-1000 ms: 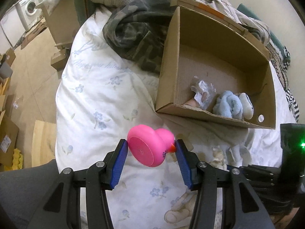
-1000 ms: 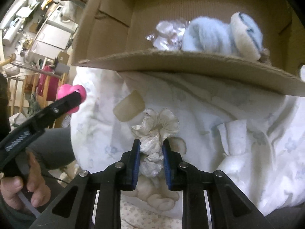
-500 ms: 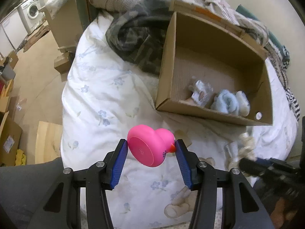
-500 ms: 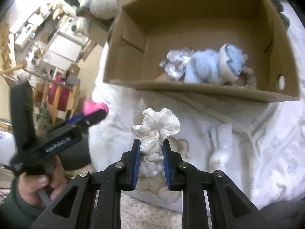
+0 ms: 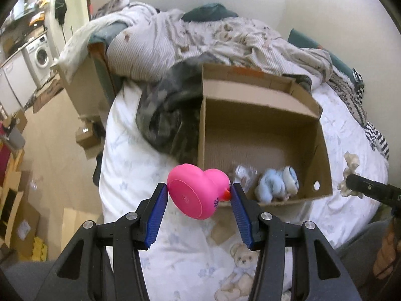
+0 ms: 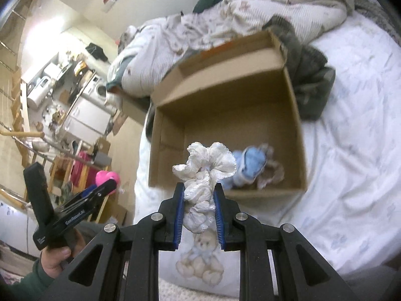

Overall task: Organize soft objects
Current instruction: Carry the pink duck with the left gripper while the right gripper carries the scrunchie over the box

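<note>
My left gripper (image 5: 199, 193) is shut on a pink rubber duck (image 5: 198, 193), held in the air near the front left corner of an open cardboard box (image 5: 260, 115). My right gripper (image 6: 199, 195) is shut on a white frilly scrunchie (image 6: 205, 170), held above the box's (image 6: 225, 92) near edge. Inside the box lie a light blue plush toy (image 5: 278, 183) and a crinkly silver piece (image 5: 241, 171); the blue plush toy (image 6: 250, 165) also shows in the right wrist view. The scrunchie and right gripper tip show at the right of the left wrist view (image 5: 351, 178).
The box stands on a white bed sheet (image 6: 351, 150) with a teddy bear print (image 5: 240, 276). A dark camouflage garment (image 5: 165, 115) lies left of the box. Crumpled bedding (image 5: 200, 40) is piled behind it. Floor with cardboard boxes (image 5: 20, 220) lies to the left.
Both grippers have risen and pulled back from the bed with their objects still held. The right gripper now looks down into the box from above its near edge.
</note>
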`<state>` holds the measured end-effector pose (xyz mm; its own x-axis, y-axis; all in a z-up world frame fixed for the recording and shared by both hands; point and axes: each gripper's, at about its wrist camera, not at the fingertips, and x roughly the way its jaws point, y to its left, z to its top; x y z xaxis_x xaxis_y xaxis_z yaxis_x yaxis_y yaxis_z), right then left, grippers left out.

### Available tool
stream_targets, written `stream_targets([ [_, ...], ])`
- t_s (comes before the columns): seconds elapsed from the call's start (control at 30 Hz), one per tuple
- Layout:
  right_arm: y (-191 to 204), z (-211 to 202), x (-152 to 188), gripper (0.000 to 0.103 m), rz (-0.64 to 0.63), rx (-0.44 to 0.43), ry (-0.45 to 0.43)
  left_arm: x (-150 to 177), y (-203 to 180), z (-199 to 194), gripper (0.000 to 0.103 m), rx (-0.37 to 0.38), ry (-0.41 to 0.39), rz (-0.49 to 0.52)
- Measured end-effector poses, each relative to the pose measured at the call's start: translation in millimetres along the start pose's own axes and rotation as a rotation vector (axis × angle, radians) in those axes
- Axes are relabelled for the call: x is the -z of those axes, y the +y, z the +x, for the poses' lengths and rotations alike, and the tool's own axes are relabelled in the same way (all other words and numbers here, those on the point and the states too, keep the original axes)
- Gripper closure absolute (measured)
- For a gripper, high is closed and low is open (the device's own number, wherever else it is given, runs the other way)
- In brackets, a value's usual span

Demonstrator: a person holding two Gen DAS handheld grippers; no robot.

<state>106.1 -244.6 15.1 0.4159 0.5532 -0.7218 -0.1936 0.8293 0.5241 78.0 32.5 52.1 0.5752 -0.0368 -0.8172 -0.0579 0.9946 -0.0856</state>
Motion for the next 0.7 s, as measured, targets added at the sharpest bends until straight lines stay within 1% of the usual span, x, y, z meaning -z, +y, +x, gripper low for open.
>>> stream_targets([
  [0.1,1,-1,-8,0.079,-0.009,0.001,-0.038,-10,-2,0,0.055,0.01,-0.009,0.008],
  [0.17,3,1,-11,0.079,-0.009,-0.018,-0.05,-18,-2,0,0.055,0.01,-0.02,0.013],
  [0.3,3,5,-18,0.079,-0.016,-0.033,-0.075,-33,1,3,0.055,0.018,-0.03,0.002],
  [0.37,0,11,-19,0.079,-0.008,-0.033,-0.084,-39,-2,5,0.055,0.013,-0.038,0.012],
  [0.47,-5,20,-24,0.079,0.009,-0.044,-0.08,-45,-9,12,0.055,0.017,-0.042,0.026],
  [0.6,-10,33,-22,0.079,0.017,-0.042,-0.08,-48,-24,30,0.055,0.039,-0.023,0.056],
  [0.7,-17,44,-20,0.079,0.032,-0.011,-0.056,-48,-35,45,0.055,0.044,-0.011,0.09],
])
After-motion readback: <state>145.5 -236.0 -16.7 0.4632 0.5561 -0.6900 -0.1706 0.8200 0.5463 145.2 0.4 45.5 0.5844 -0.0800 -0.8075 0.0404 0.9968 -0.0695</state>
